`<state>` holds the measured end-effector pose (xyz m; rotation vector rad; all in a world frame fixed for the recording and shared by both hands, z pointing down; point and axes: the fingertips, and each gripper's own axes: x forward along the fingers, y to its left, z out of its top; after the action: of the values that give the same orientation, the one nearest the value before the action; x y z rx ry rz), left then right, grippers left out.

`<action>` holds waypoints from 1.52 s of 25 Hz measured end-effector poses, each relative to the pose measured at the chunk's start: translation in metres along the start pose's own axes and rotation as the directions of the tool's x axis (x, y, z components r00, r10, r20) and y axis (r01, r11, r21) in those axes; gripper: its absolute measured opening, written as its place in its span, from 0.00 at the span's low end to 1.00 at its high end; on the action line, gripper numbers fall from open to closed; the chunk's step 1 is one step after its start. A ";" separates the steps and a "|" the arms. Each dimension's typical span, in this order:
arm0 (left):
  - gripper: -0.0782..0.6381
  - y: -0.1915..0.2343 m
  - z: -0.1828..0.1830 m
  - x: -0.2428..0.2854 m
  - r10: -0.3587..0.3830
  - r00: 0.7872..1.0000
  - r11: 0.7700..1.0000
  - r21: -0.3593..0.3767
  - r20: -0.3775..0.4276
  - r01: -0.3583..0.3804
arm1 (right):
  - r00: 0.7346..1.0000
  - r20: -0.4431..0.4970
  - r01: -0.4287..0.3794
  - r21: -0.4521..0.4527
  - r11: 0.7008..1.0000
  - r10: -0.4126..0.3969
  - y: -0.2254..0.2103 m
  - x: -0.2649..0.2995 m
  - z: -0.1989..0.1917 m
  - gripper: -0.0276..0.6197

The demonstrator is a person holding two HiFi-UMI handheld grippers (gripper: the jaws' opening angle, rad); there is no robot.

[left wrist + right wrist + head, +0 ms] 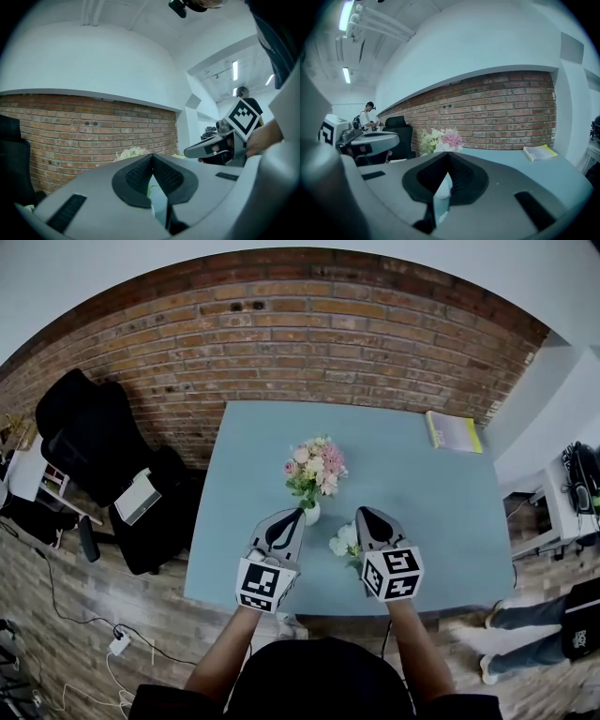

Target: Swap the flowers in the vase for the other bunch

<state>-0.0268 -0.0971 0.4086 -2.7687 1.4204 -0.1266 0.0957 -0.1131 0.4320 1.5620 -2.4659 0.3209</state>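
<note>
This looks like an office workroom: red brick wall (309,324), black swivel office chair (89,442), pale blue rectangular table (422,493), fluorescent ceiling tubes (346,14).

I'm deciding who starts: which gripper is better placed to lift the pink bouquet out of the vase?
Left. The left gripper has its tip close beside the vase, below the pink bouquet. The right gripper sits farther off, by the white bunch lying on the table. Both are shut, holding nothing.
</note>
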 end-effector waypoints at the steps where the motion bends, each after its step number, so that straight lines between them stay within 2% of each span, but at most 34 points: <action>1: 0.12 -0.003 0.002 -0.002 0.003 1.000 1.000 0.001 0.001 -0.003 | 1.000 0.004 -0.004 0.001 1.000 0.004 0.000 -0.004 0.001 0.06; 13: 0.12 -0.048 0.021 -0.031 0.017 1.000 1.000 -0.024 -0.003 -0.017 | 0.997 0.056 -0.058 0.005 0.998 0.057 0.011 -0.056 0.004 0.06; 21: 0.12 -0.076 0.031 -0.050 0.031 0.999 0.999 -0.009 0.011 -0.031 | 0.992 0.086 -0.094 -0.008 0.996 0.094 0.021 -0.089 0.005 0.06; 29: 0.12 -0.090 0.040 -0.069 0.063 0.998 0.998 0.013 0.018 -0.063 | 0.982 0.136 -0.126 -0.024 0.992 0.128 0.032 -0.109 0.014 0.06; 38: 0.12 -0.106 0.051 -0.085 0.078 0.996 0.997 0.017 0.039 -0.078 | 0.974 0.151 -0.170 -0.011 0.985 0.169 0.040 -0.129 0.011 0.06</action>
<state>0.0135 0.0332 0.3587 -2.6814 1.5076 -0.0847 0.1134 0.0114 0.3815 1.4278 -2.7236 0.2383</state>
